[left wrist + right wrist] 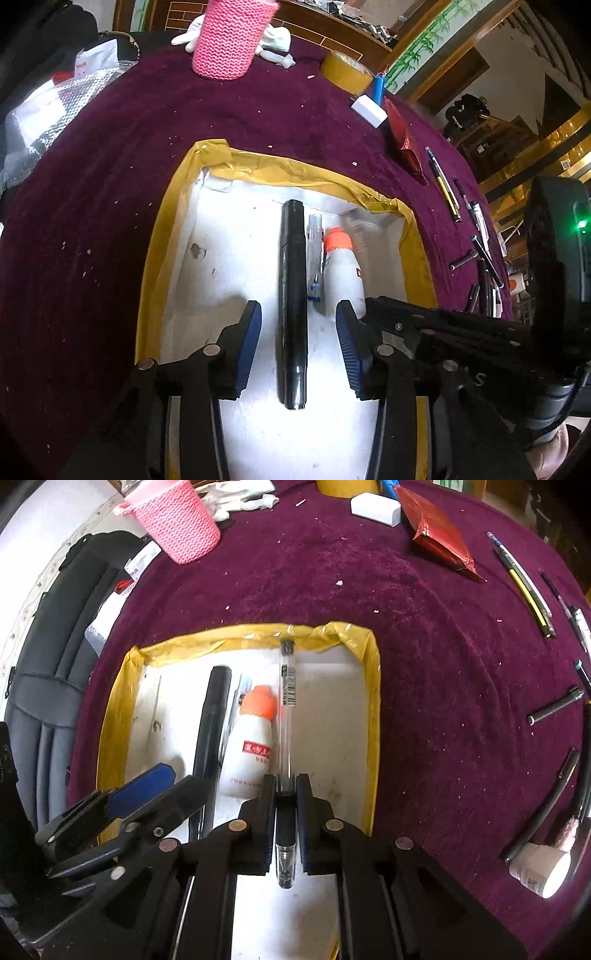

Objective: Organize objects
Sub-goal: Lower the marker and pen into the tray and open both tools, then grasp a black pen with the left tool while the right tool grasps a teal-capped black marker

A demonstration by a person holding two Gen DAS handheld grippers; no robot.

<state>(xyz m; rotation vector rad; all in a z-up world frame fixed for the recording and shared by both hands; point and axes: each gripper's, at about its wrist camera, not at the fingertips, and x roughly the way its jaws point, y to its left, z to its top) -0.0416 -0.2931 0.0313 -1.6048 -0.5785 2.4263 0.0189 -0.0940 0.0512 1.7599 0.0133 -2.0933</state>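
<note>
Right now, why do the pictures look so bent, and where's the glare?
Left wrist view: fisheye curves the box's yellow tape rim; glare whitens the box floor. Right wrist view: same bending; tape glints, the clear pen shines, edges darken.

We count one yellow-rimmed tray (177,206). Inside it: one black marker (293,295), one glue bottle (251,749), two clear pens (314,251) (286,709). On the cloth: one pink knitted basket (173,520), one tape roll (345,72), one white eraser (375,508), one red packet (439,535). Loose pens at right: too crowded to count.
</note>
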